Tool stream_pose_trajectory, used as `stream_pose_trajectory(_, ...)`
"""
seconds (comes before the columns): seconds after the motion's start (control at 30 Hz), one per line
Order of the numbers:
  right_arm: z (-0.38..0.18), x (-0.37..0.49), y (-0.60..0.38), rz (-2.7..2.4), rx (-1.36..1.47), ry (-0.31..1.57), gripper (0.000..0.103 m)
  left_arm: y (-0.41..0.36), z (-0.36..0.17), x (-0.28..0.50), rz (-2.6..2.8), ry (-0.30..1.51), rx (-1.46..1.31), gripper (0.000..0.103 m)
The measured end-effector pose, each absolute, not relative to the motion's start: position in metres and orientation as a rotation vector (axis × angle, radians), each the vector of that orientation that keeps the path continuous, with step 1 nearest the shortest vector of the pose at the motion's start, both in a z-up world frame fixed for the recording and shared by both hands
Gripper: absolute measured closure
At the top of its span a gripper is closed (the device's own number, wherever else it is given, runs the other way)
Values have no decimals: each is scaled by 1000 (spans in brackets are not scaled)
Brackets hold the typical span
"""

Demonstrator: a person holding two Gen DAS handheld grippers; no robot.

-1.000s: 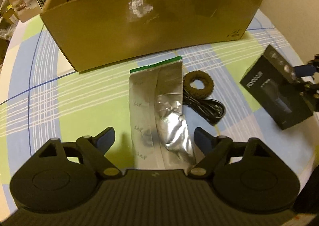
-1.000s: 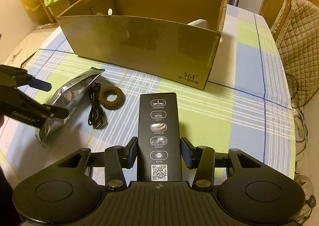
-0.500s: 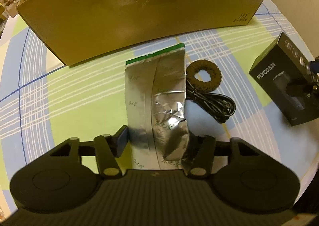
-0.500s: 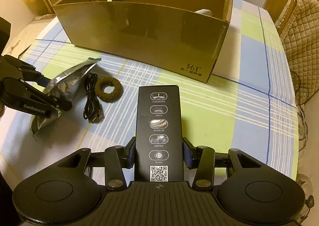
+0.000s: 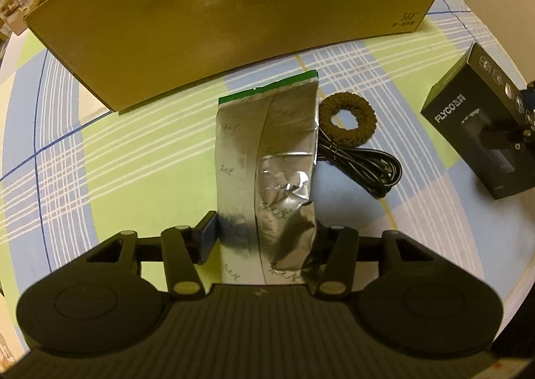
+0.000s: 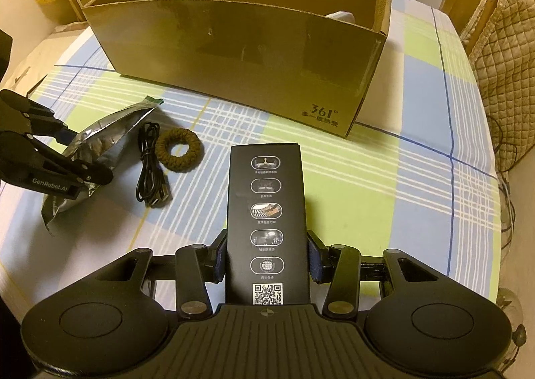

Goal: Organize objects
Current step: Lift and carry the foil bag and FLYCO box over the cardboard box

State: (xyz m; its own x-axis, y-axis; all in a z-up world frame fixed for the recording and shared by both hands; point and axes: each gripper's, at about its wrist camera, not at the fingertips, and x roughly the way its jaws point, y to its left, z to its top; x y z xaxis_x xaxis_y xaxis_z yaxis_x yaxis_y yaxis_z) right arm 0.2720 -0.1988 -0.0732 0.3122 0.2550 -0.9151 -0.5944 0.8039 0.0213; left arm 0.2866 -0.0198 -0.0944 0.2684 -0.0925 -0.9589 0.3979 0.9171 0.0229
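Foil pouch (image 5: 267, 178), silver with a green strip along its far edge, sits clamped in the left gripper (image 5: 264, 238): the blue-padded fingers (image 5: 209, 238) press on its near, crumpled end from both sides, and the rest of it reaches forward away from the tongs toward the cardboard box (image 5: 234, 21). From the right wrist view the pouch's near end looks raised off the cloth, though the angle makes that hard to be sure of.

Just right of the left gripper's tips, beside the pouch, a brown hair tie (image 5: 347, 118) lies flat, and a coiled black cable (image 5: 364, 168) lies touching its near side. Farther right, the black product box (image 6: 267, 215) is gripped by the right gripper (image 6: 267, 257), whose blue pads press on its two long sides near the end with the QR code; the box points straight ahead from the tongs, and its printed icons face up.

Beyond both grippers stands the open cardboard box, its long wall facing them, with "361°" printed at the low right corner. Everything rests on a table (image 6: 418, 178) under a plaid cloth of green, blue and white. Right of the right gripper, past the table's edge, a quilted chair back (image 6: 501, 31) shows.
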Motion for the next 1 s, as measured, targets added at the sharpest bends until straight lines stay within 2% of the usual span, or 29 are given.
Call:
stream_pose_trajectory(0.2, -74, 273, -195, 568, -373, 1139, 60, -18, -88, 285, -346, 1260, 291, 67)
stream_pose_trajectory(0.57, -83, 276, -189, 560, -409, 1179, 59, -21, -90, 281, -334, 1245, 319, 65)
stream_pose_trajectory(0.8, -79, 272, -192, 558, -410, 1171, 62, -22, -86, 272, -352, 1224, 347, 70)
stream_pose_trajectory(1.0, -68, 262, -194, 554, -407, 1134, 62, -21, -77, 261, -356, 1215, 335, 71)
